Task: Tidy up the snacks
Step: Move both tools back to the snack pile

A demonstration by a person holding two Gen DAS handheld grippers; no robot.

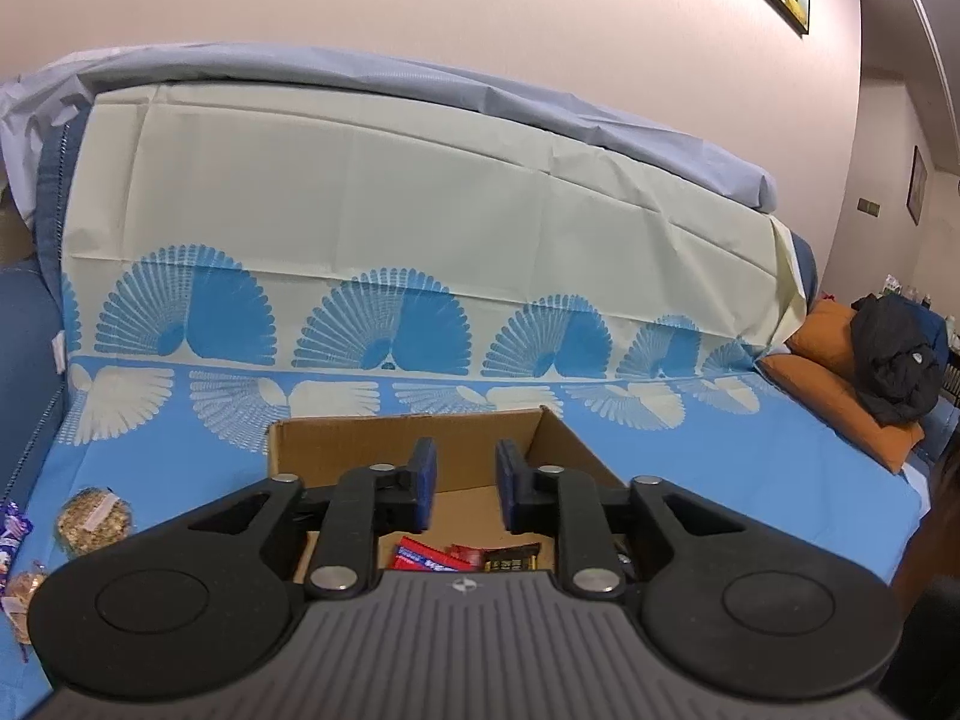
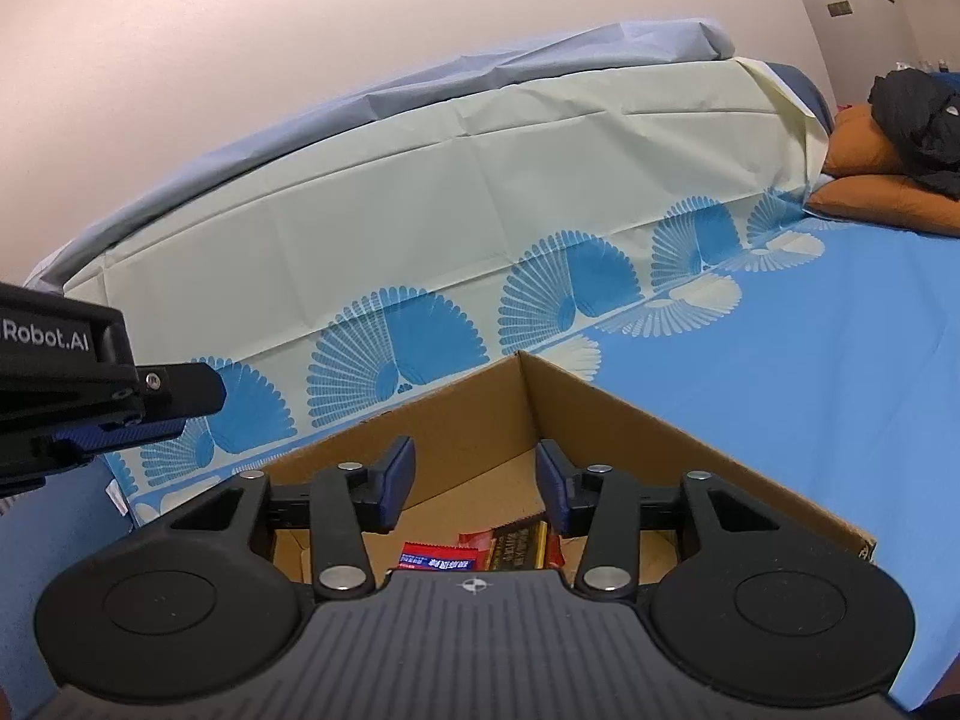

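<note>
A brown cardboard box sits on the blue patterned cloth; it also shows in the right wrist view. Inside lie a red-and-blue snack bar, a red packet and a dark gold-lettered bar. My left gripper is open and empty above the box. My right gripper is open and empty above the box too. The left gripper's finger shows at the left of the right wrist view. A round bag of oat snacks lies left of the box.
More wrapped snacks and a cookie pack lie at the far left edge. A cream and blue fan-patterned cloth covers the sofa back. Orange cushions and a black jacket lie at the right.
</note>
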